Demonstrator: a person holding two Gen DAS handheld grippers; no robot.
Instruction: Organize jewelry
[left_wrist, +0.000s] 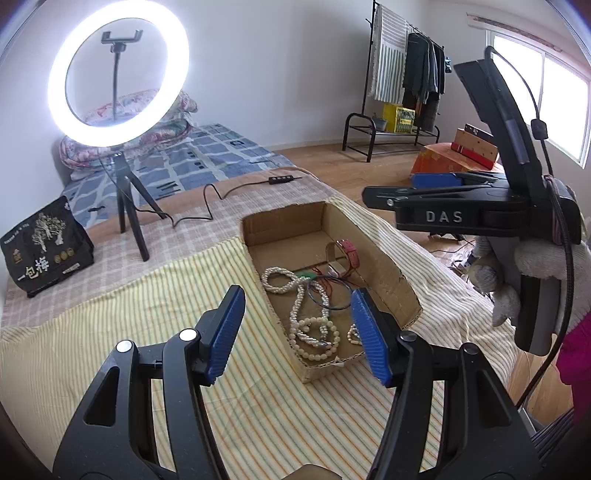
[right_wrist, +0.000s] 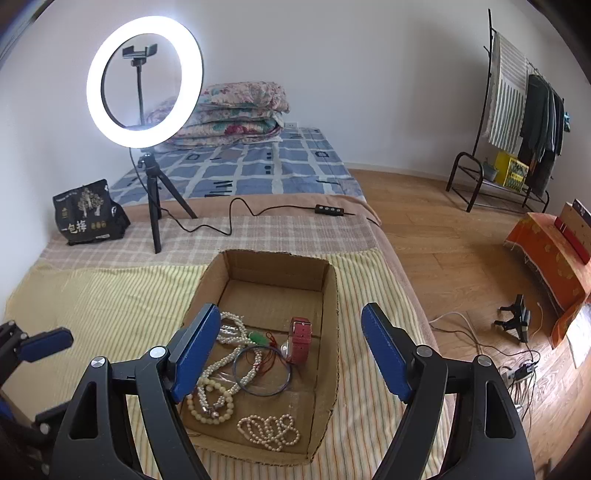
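Blue-padded fingers of the left gripper (left_wrist: 295, 334) stand apart, holding nothing, above the near end of the cardboard box (left_wrist: 384, 254). Inside lie pearl necklaces (right_wrist: 225, 373), a blue bangle (right_wrist: 263, 371) and a red watch (right_wrist: 300, 339). Right gripper (right_wrist: 293, 354) hovers spread and unloaded over the same box. Striped cloth (right_wrist: 110, 306) lies bare left of it; the bed edge runs close on the right.
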